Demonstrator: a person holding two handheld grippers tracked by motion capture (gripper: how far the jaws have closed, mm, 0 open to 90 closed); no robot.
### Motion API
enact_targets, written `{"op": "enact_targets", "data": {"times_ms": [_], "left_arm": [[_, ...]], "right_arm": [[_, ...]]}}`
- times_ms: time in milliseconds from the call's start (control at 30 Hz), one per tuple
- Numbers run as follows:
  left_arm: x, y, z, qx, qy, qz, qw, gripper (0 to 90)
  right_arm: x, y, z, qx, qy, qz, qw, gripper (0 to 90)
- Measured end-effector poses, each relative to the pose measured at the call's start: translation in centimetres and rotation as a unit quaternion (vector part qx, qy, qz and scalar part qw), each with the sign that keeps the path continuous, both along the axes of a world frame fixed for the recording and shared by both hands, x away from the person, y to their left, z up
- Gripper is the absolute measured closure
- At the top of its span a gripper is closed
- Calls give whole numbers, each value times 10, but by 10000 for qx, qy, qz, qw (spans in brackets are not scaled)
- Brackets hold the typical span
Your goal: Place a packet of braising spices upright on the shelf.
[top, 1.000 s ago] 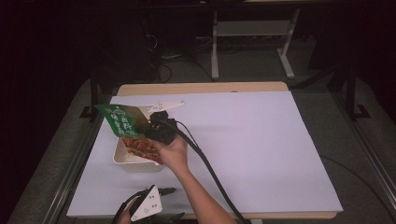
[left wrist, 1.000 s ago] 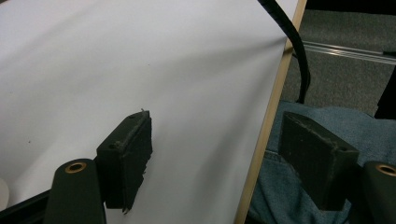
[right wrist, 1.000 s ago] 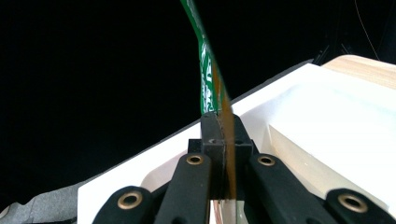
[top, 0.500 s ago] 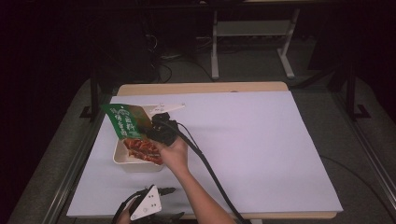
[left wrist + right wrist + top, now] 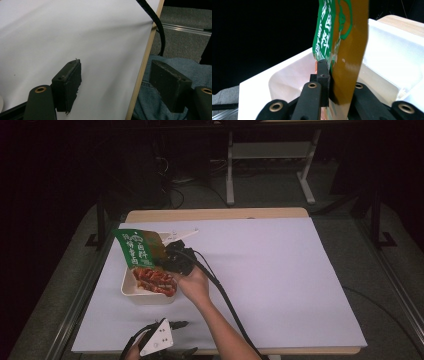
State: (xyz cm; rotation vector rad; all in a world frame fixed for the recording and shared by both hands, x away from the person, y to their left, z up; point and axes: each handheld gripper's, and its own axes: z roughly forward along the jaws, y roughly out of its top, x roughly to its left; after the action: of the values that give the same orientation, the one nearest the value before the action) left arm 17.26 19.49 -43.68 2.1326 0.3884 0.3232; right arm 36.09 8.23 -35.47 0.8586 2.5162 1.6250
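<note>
Between right gripper [image 5: 329,82] fingers [image 5: 322,75] — green packet [image 5: 342,37], clamped

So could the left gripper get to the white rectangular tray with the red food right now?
Probably yes: the left gripper is open and holds nothing, the white rectangular tray sits just beyond it, and bare sheet lies between.

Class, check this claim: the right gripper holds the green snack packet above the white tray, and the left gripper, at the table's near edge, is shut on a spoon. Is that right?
One part is wrong. The left gripper holds nothing: the left gripper view shows its jaws standing wide apart over the table's near edge. The rest stands: the right gripper is shut on the green snack packet above the white tray.
</note>
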Motion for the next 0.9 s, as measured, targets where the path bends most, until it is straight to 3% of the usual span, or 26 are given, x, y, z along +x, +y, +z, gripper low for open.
{"op": "enact_targets", "data": {"times_ms": [233,533,633,767,900], "left_arm": [[0,0,0,6,10,-18,10000,257],[-1,0,1,-15,-8,-15,10000,257],[-1,-1,1,-24,13,-12,10000,257],[-1,-1,1,-37,-3,-28,10000,257],[-2,-2,1,-20,-17,-31,10000,257]], "right_arm": [[1,0,-1,-80,38,85,9999,879],[-2,0,3,395,473,55,9981,895],[-5,2,5,618,656,11,9959,896],[-7,2,7,885,749,-6,9933,895],[-10,3,4,836,646,-52,9944,895]]}}
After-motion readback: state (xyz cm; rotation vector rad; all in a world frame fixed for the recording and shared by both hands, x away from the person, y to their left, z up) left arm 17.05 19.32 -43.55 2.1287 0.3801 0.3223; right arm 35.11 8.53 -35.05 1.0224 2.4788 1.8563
